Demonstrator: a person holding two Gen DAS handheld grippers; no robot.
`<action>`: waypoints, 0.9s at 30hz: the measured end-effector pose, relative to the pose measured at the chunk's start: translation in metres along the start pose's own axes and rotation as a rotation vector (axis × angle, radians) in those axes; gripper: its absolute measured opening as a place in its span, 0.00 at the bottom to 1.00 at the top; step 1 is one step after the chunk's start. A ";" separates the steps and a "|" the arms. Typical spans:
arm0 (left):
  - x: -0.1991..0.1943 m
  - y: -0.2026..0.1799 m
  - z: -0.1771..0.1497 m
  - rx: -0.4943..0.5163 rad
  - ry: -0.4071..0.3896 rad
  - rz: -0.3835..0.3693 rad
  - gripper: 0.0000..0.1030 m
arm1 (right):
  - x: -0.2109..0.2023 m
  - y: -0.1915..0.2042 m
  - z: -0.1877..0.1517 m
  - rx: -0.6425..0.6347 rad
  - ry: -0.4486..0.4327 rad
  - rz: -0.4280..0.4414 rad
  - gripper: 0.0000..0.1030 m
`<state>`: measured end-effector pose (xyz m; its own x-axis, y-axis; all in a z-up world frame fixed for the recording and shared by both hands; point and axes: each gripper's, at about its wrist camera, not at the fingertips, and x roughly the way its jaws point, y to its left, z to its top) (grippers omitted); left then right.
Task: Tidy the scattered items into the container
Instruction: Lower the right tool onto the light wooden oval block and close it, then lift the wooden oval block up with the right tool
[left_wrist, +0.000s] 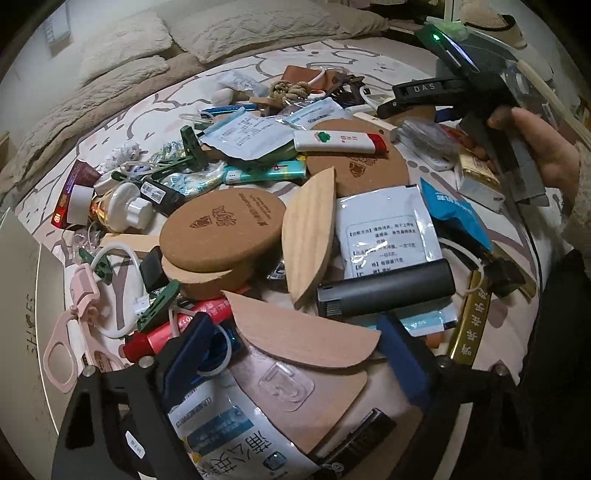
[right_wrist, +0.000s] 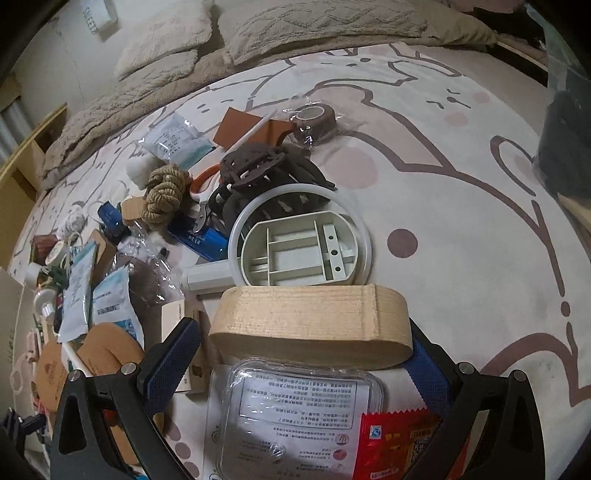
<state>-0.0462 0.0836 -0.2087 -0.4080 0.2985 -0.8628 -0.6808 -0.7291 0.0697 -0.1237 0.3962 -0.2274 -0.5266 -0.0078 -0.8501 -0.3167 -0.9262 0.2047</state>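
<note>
Everything lies heaped on the bed (right_wrist: 461, 206), spread over the cartoon-print blanket, so each hand-held gripper has to pick one piece out of a tangle.

The right hand-held gripper (right_wrist: 306, 350) stands wide, its blue pads either side of a rounded wooden block (right_wrist: 314, 325) that rests on edge at the near end of the pile. The right pad looks to be against the wood and the left pad stands clear of it, so I'd say it is only lining up a grasp.

The left hand-held gripper (left_wrist: 299, 354) is spread wide too, over a pink-toned wooden half-disc (left_wrist: 303, 336) and a clear adhesive hook (left_wrist: 284, 384), gripping nothing I can see.

A pale box wall (left_wrist: 18, 295) at the far left edge may be the container; I cannot tell.
</note>
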 end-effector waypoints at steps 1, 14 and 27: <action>0.000 0.000 0.000 0.002 -0.001 0.001 0.86 | 0.000 0.000 0.000 -0.001 0.000 -0.001 1.00; -0.008 0.003 0.000 -0.016 -0.035 -0.036 0.74 | -0.007 -0.003 -0.001 0.023 -0.038 0.003 0.91; -0.011 0.011 0.001 -0.065 -0.047 -0.057 0.75 | -0.028 -0.005 0.003 0.059 -0.100 0.081 0.90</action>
<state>-0.0497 0.0731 -0.1981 -0.3986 0.3682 -0.8400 -0.6639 -0.7477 -0.0127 -0.1095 0.4022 -0.2037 -0.6276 -0.0411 -0.7775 -0.3144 -0.9002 0.3014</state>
